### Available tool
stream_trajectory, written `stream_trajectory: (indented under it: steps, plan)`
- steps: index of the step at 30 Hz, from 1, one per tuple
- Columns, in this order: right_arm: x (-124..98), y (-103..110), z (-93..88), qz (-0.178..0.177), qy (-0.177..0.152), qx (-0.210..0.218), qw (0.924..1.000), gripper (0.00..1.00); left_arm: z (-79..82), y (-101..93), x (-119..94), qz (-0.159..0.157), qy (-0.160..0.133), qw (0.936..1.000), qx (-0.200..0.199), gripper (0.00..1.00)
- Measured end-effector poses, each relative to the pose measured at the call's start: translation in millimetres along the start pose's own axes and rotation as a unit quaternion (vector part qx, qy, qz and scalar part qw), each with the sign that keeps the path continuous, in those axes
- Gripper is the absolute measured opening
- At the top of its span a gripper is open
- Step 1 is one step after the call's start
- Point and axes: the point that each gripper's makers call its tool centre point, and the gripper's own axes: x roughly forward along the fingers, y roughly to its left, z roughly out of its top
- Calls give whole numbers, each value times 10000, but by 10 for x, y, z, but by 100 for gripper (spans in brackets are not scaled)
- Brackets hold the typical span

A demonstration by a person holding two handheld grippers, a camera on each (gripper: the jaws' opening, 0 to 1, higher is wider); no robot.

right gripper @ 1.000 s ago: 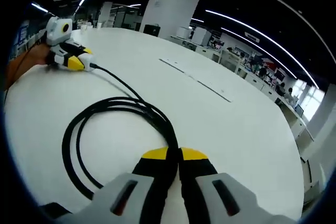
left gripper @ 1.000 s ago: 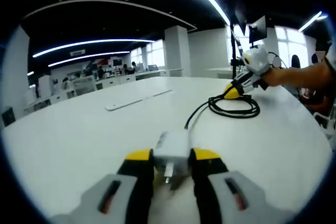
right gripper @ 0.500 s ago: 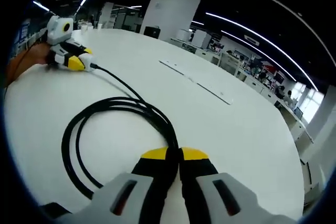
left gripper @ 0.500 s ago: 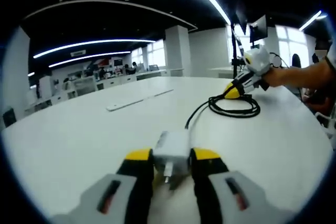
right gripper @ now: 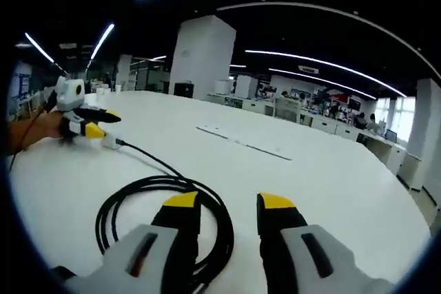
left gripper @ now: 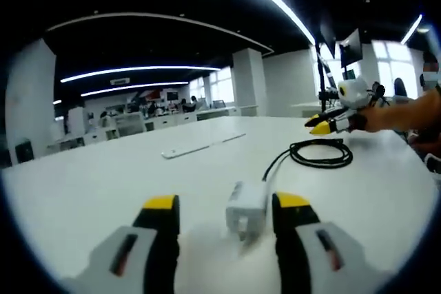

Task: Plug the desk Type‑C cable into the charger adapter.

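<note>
The white charger adapter (left gripper: pixel 246 208) lies on the white table (left gripper: pixel 103 184) between the spread jaws of my left gripper (left gripper: pixel 227 203), nearer the right-hand one and held by neither. A black Type-C cable (left gripper: pixel 275 163) joins its far end and runs to a coil (left gripper: pixel 320 153). Beyond the coil is my right gripper (left gripper: pixel 318 124), in a person's hand, jaws apart. In the right gripper view my right gripper (right gripper: pixel 229 202) is open above the coil (right gripper: pixel 165 219), part of it under the left jaw. The cable (right gripper: pixel 148 160) leads to the adapter (right gripper: pixel 108 142) below my open left gripper (right gripper: pixel 102 123).
A flat white strip (left gripper: pixel 201 145) lies across the table's middle, shown too as the strip (right gripper: pixel 241 144). A monitor on an arm (left gripper: pixel 351 40) stands behind the right gripper. Rows of desks (right gripper: pixel 324 108) and a white pillar (right gripper: pixel 200 56) fill the far room.
Both grippers have opened. The left one let go of the adapter, which now lies loose on the table. The right one released the cable, and its view has lifted.
</note>
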Motion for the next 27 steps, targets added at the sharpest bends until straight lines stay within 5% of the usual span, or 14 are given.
stream_trajectory:
  steps: [6, 9, 18, 22, 27]
  plan:
    - [-93, -30, 92, -110, -435, 315, 9985, 44, -15, 108, -132, 336, 5, 9994, -46, 68]
    - [-138, -15, 131, -97, -677, 435, 9967, 51, 61, 111, -220, 401, -237, 9989, 64, 73]
    - [-298, 4, 203, -440, -1064, 651, 9912, 79, 7, 154, -421, 853, -128, 9959, -258, 84]
    - [-360, 1, 234, -572, -1195, 792, 9880, 99, 97, 166, -543, 1090, -412, 9926, -332, 95]
    - [-445, -13, 255, -800, -1333, 786, 9847, 100, 76, 199, -644, 1356, -390, 9890, -453, 100]
